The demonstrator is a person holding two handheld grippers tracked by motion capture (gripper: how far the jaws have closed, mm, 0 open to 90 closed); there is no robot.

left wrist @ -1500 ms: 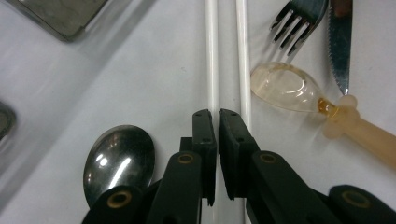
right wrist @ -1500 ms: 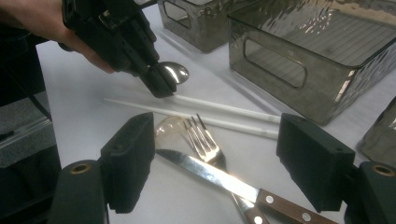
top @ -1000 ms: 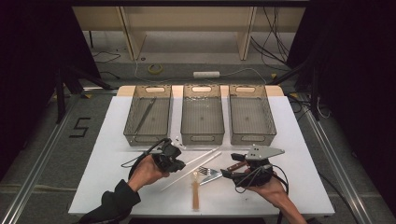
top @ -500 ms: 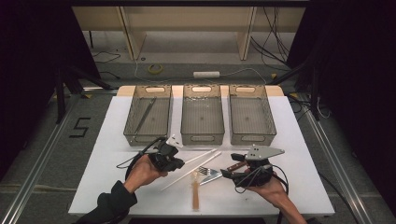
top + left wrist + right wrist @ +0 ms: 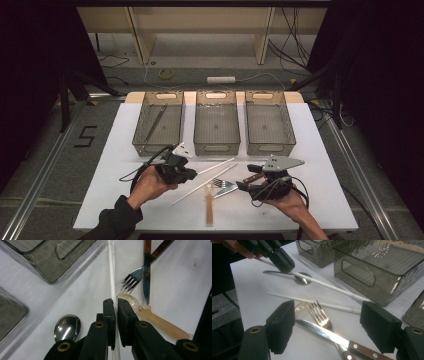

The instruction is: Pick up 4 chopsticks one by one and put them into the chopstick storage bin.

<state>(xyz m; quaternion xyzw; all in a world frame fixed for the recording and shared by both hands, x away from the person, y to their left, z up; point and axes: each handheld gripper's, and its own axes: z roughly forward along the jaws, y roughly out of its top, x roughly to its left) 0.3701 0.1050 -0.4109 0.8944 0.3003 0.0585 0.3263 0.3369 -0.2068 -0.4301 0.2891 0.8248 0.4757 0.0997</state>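
My left gripper [image 5: 190,173] [image 5: 114,302] is shut on one end of a white chopstick [image 5: 215,166] [image 5: 111,270] [image 5: 329,286]. That end is raised; the far end rests on the table near the middle bin. In the right gripper view the left gripper [image 5: 284,265] shows at top left. A second white chopstick [image 5: 205,184] [image 5: 312,301] lies flat. My right gripper [image 5: 246,177] [image 5: 329,317] stands open over a fork [image 5: 222,184] [image 5: 133,280] [image 5: 319,312] and a wood-handled knife [image 5: 255,176] [image 5: 146,277] [image 5: 324,332], touching neither.
Three grey see-through bins [image 5: 157,145] [image 5: 216,147] [image 5: 270,147] stand in a row behind; the left one holds a thin dark utensil [image 5: 152,125]. An amber plastic spoon [image 5: 209,210] [image 5: 155,320] lies near the front edge. A metal spoon [image 5: 67,326] [image 5: 302,279] lies under the left gripper.
My left gripper has risen a little with the chopstick end in it. The right gripper has kept still.
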